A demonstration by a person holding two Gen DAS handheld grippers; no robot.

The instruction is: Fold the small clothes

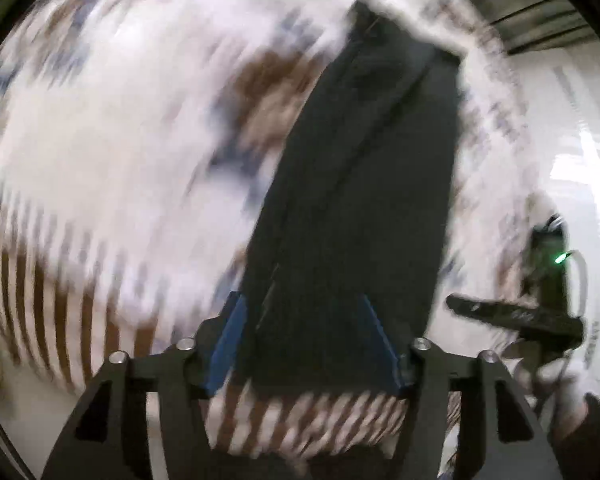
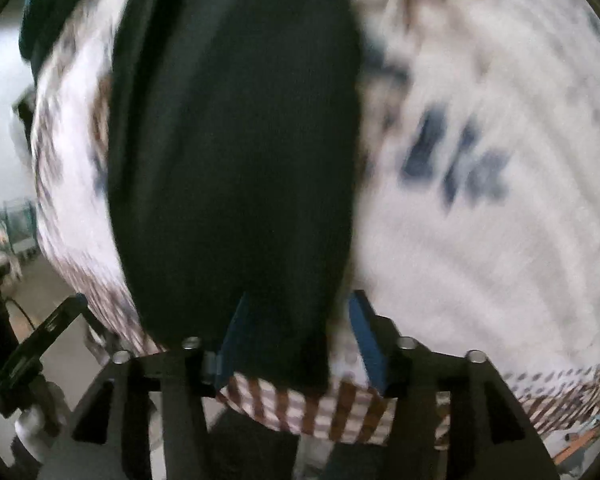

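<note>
The dark garment (image 1: 356,184) lies along the patterned cloth (image 1: 112,152), its near edge between both grippers' spread fingers. Your left gripper (image 1: 306,344) and right gripper (image 2: 296,340) aren't clamping yet; close evenly before lifting.

Dark garment (image 1: 360,184); white cloth (image 1: 100,160) w/ brown stripes, blue marks.

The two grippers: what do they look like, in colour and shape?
Both have a black frame with silver round bolts and two blue, wedge-shaped fingers. The left gripper and the right gripper look alike. The left wrist view also shows the other unit at the side, black, with a small green light and a thin cable.
</note>
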